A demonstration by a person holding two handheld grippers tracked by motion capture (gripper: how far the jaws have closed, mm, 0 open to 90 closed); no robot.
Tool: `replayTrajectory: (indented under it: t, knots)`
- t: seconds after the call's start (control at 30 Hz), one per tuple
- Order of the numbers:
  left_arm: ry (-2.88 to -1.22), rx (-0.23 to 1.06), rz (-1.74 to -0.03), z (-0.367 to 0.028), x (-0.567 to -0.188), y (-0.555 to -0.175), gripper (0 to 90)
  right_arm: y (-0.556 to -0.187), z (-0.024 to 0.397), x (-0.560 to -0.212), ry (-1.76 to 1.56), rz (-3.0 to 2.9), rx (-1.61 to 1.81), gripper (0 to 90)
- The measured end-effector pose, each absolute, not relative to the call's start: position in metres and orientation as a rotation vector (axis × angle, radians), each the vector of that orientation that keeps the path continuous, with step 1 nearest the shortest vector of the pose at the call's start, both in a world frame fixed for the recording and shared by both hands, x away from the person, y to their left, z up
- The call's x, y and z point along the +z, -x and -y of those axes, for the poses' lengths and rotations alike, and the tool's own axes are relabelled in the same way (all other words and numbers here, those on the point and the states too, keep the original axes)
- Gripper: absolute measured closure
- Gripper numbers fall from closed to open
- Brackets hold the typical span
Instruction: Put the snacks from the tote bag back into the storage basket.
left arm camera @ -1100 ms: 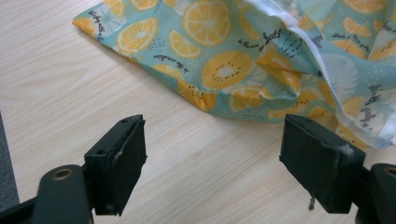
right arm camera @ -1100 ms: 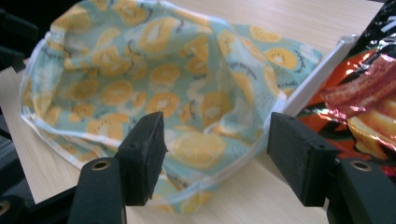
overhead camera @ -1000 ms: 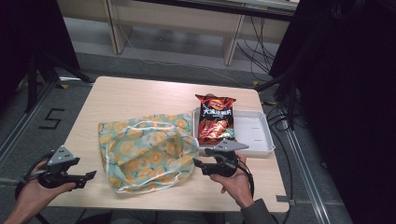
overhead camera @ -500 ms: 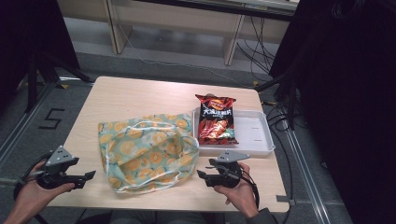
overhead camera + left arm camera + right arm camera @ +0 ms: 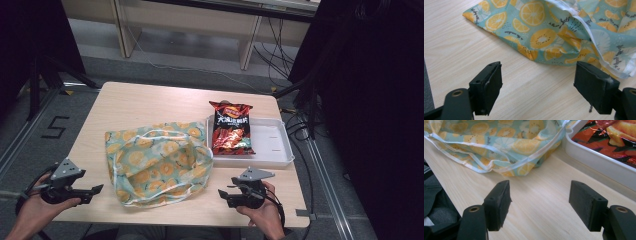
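Teal fabric bag with orange-slice print (image 5: 157,162) lies crumpled mid-worktop (image 5: 150,102), left of the white plastic tray (image 5: 272,142). Left tongs (image 5: 92,190) released, near-left. Right tongs (image 5: 222,194) released, just opening wider, nothing between them, near-right of the bag.

Your left gripper (image 5: 537,91): jaws wide apart, nothing between them.
Citrus-print bag (image 5: 554,32): crumpled on tabletop (image 5: 456,50) just ahead.
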State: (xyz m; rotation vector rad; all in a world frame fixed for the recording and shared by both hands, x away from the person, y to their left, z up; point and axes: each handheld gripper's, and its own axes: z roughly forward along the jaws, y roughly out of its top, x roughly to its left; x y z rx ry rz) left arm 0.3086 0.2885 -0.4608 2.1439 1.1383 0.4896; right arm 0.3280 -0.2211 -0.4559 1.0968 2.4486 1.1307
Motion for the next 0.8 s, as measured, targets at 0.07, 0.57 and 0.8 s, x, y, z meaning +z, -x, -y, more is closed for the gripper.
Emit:
replayTrajectory:
  t: [0.07, 0.57, 0.8]
  knots:
    - [-2.130, 0.490, -1.140, -0.2869, -0.4617, -0.3088, 21.9, -0.3273, 0.2226, -0.4567, -1.095, -2.444, 1.119, 33.8]
    - [-2.164, 0.494, -1.130, -0.2867, -0.4634, -0.3093, 21.8, -0.3240, 0.2263, -0.4582, -1.107, -2.455, 1.101, 32.6]
    - [-2.158, 0.486, -1.138, -0.2868, -0.4660, -0.3103, 21.6, -0.3258, 0.2277, -0.4589, -1.092, -2.455, 1.077, 31.8]
